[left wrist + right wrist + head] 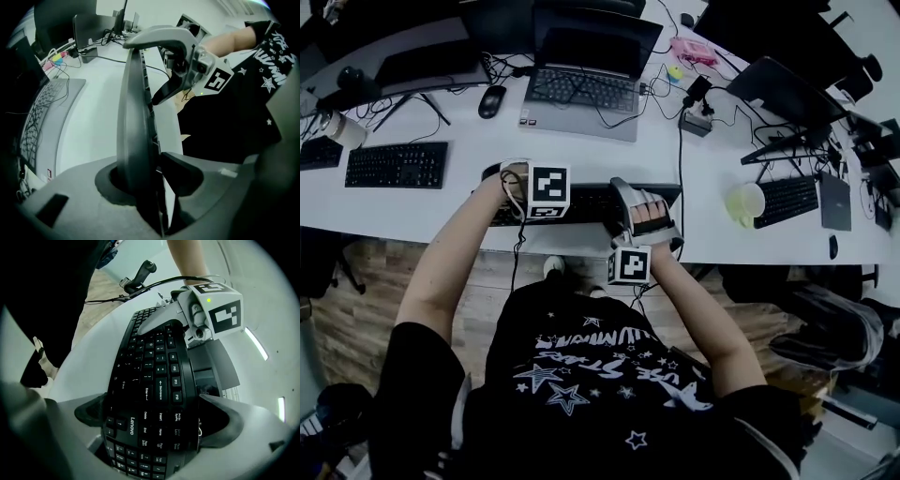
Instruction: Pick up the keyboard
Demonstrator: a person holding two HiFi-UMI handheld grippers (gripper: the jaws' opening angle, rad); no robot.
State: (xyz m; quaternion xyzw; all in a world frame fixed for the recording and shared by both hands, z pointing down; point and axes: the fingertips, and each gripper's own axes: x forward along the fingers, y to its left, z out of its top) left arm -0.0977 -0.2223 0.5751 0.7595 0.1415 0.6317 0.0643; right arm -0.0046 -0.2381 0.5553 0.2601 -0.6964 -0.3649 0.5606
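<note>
White worktop [694, 183] above wood-plank floor [356, 314] carries a silver laptop [581, 89] and a second black keyboard [397, 165]. At its near edge, left tongs [517, 192] and right tongs [636, 211] clamp the black Lenovo keyboard [591, 202].

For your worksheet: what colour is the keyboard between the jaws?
Black keyboard, white lettering; right gripper view.

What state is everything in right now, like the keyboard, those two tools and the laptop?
Lenovo keyboard: gripped at both ends; whether it is lifted off the desk is unclear.
Left hand-held gripper: shut on the keyboard's left end, which sits edge-on between its jaws.
Right hand-held gripper: shut on the keyboard's right end.
Laptop: lid open, screen dark.
</note>
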